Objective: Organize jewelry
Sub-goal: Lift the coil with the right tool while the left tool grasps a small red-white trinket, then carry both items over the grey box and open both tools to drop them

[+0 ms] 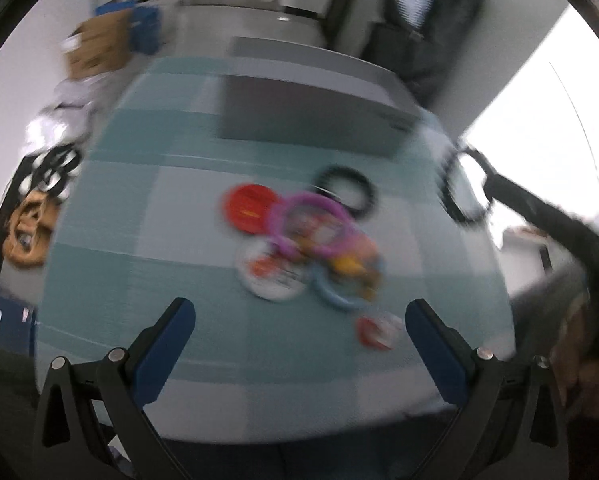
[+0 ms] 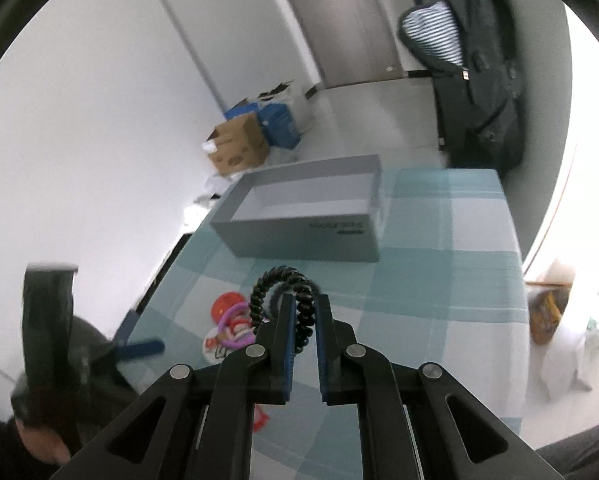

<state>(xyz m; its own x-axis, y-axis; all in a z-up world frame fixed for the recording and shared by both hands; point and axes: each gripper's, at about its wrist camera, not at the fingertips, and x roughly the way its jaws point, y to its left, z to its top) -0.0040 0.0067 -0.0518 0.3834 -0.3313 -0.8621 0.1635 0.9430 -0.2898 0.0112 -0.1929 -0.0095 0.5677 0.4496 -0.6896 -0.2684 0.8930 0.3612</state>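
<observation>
The right claw was pinched nearly shut on a black coiled spiral bracelet, holding it by one side of the loop so that the rest arched up ahead of the pads, clear of the desk covered in a teal and white checked cloth. In the left wrist view the same bracelet showed off to the right, hanging from that claw above the desk edge. The left claw stood wide with nothing between its blue pads, poised over the blurred heap of remaining jewelry: a purple plastic ring, a red round piece, a second black coiled band and a pale blue ring, all overlapping or touching. The open grey rectangular cardboard box sat further back on the cloth, apparently empty. The coil looked light, springy and soft; it would likely stretch and bounce, so a grip across one strand seemed right. The heaped rings looked stiff and slippery, best taken across the rim, one at a time, since they interlocked
</observation>
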